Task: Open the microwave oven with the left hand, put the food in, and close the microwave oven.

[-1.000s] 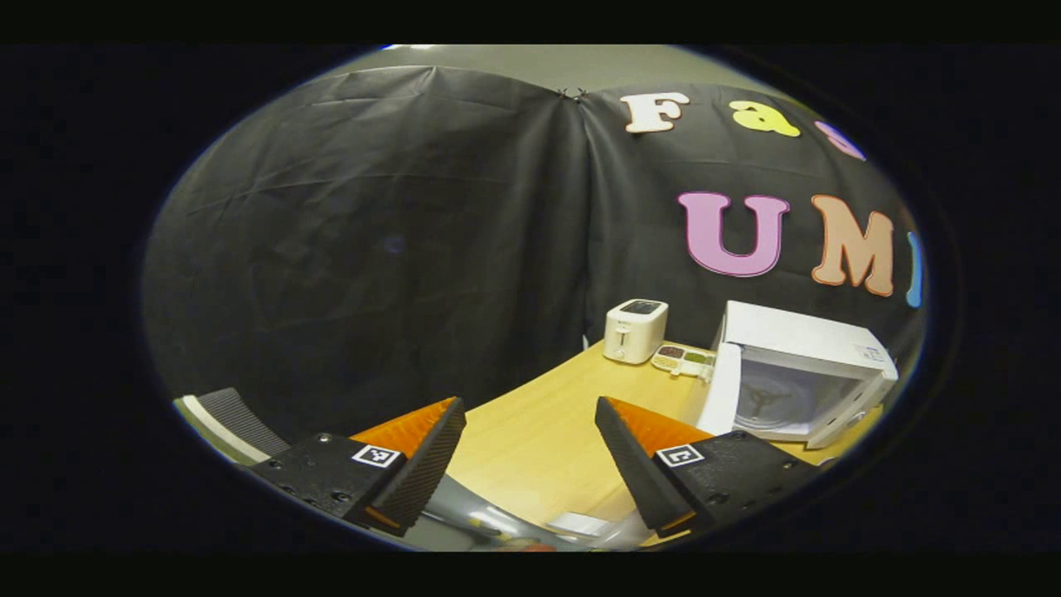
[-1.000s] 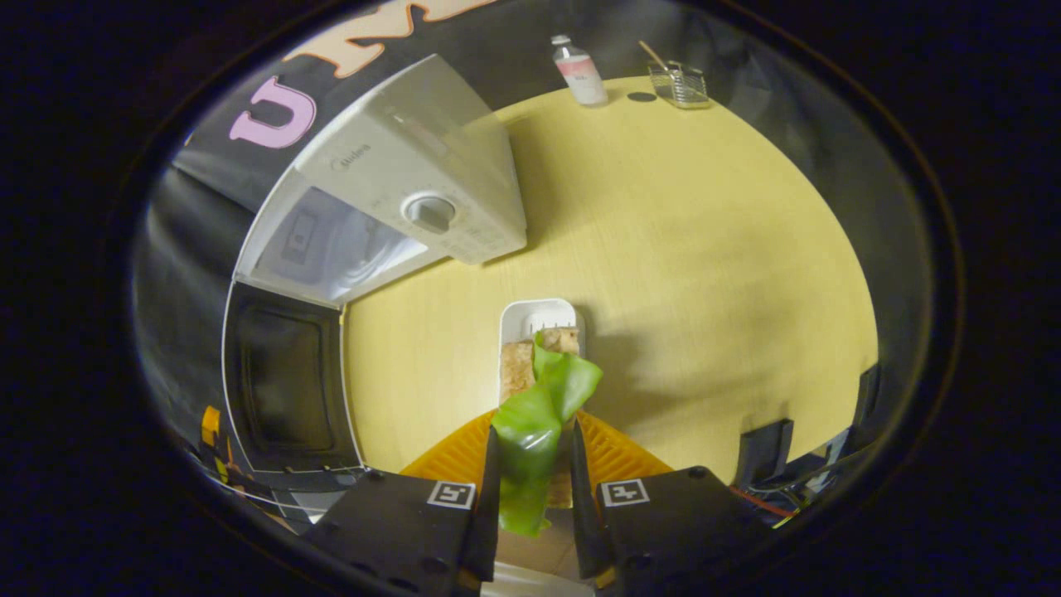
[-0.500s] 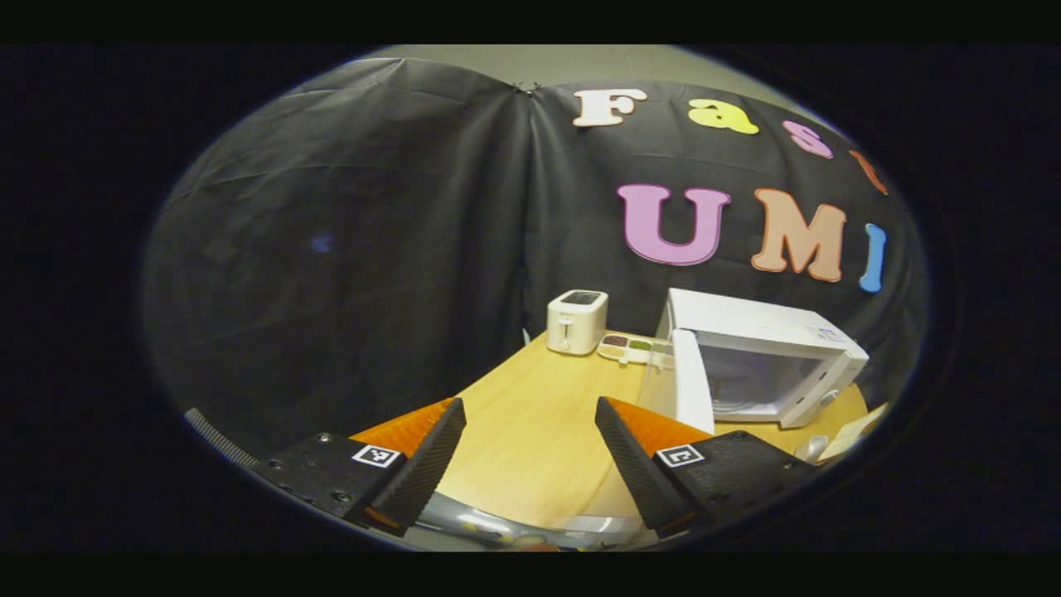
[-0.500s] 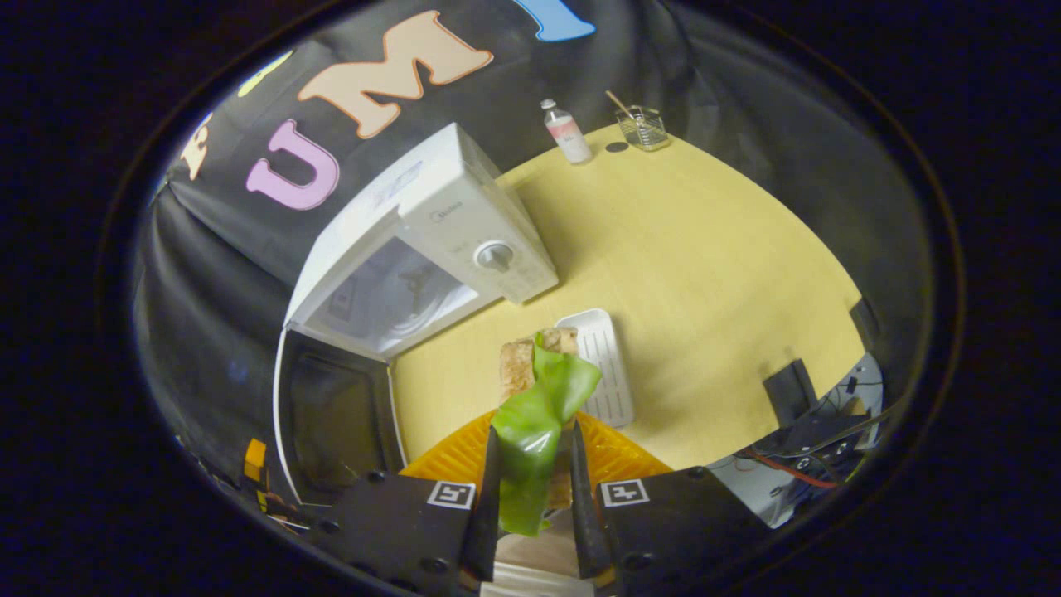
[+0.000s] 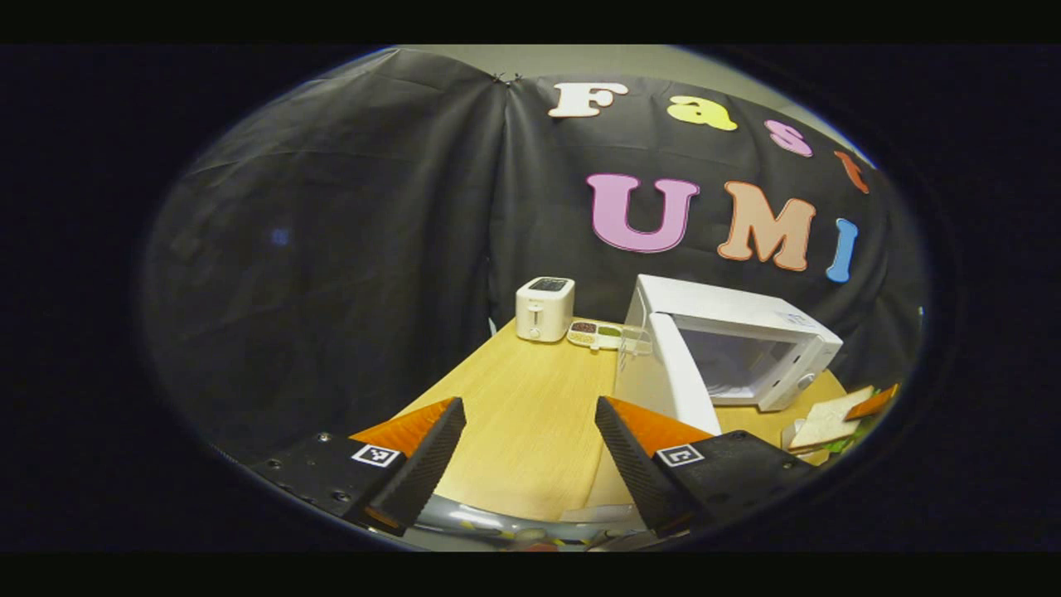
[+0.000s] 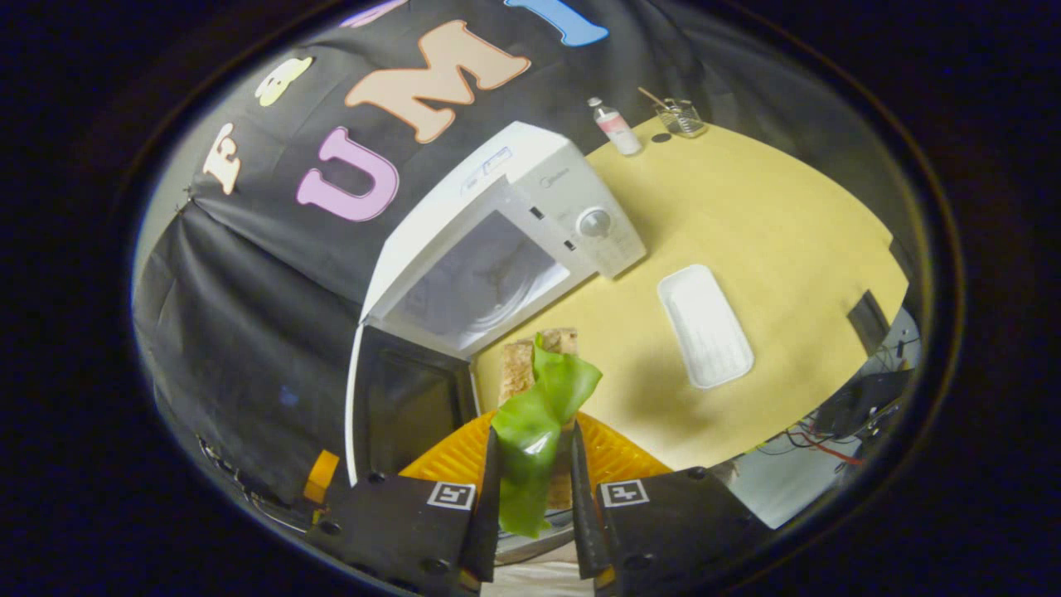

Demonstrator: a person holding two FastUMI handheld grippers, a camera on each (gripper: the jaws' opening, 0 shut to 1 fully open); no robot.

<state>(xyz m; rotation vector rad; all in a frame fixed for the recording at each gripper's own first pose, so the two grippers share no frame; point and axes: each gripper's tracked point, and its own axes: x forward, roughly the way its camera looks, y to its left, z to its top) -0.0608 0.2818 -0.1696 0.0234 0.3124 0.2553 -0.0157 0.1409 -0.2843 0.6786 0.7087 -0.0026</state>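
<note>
Right gripper (image 6: 530,497), fingers clamped on a sandwich (image 6: 535,398) with a lettuce leaf, held above the table (image 6: 746,215) before the open microwave oven (image 6: 497,240). Left gripper (image 5: 529,452), fingers apart, empty. Beyond: white tray (image 6: 704,325), toaster (image 5: 545,308).

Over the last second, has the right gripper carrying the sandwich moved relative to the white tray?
Yes. The right gripper with the sandwich was directly over the white tray; it now sits left of it, nearer the microwave opening.

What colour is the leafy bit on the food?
Bright green. The leaf hangs over the toast held in the right hand-held gripper, best seen in the right gripper view.
</note>
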